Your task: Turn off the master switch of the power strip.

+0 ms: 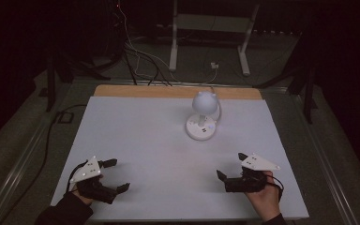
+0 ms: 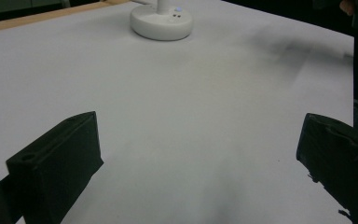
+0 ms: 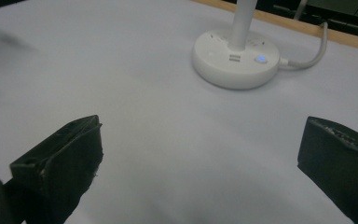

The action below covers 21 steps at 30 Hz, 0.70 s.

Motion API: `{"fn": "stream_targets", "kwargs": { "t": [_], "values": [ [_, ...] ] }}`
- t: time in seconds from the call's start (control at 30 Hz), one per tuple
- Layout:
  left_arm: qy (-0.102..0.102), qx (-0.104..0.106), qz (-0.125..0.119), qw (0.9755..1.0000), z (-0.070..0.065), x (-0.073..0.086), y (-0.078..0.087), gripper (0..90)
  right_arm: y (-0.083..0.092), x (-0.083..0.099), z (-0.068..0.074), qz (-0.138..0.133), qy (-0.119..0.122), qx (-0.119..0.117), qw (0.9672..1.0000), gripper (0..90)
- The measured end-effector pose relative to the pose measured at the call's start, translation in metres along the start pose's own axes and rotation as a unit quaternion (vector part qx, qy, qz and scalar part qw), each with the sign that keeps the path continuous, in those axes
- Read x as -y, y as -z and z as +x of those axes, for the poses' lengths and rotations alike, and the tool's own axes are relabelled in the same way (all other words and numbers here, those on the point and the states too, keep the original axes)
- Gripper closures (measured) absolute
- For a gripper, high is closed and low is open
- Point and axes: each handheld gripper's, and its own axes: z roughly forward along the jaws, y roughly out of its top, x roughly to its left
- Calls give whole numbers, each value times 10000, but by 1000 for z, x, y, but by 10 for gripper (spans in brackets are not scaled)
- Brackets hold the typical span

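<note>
**Ana:** Two grippers sit at the near edge of a white table, one in each of a person's hands. Taking the lamp as the landmark: the left gripper is well apart from it, nearer the person and off to the lamp's left. The right gripper is also nearer the person, slightly to the lamp's right. On both, the jaws stand wide apart with nothing between them.

**Ben:** And the lamp itself?

**Ana:** The lamp stands upright toward the far middle of the table, beyond both grippers. It has a round white base, a thin stem and a globe-shaped head. A small blue light glows on the base. A white cable leaves the base on its far side and runs off the back of the table toward the floor.

**Ben:** What could go wrong from here?

**Ana:** My judgement: the lamp looks top-heavy, so a gripper catching the stem or head could tip it over. A press on the base that lands off-centre might slide the base instead of working a button. The buttons look small beside the wide jaws, so touching the wrong one seems likely. A jaw reaching behind the base could snag the cable and drag the lamp. The room is dim, which makes aiming harder.
</note>
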Motion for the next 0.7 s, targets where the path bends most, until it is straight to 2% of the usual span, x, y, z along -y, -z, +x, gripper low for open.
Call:
{"fn": "stream_targets", "kwargs": {
  "t": [0.23, 0.7],
  "values": [
    [9, -10, -17, 10000, 0, 0, 0, 4, -1, -12, -3, -108, -47, -8, 9999, 0],
    [0, -6, -17, 10000, 0, 0, 0, 4, -8, -36, -10, -275, 56, -49, 9996, 0]
  ]
}}
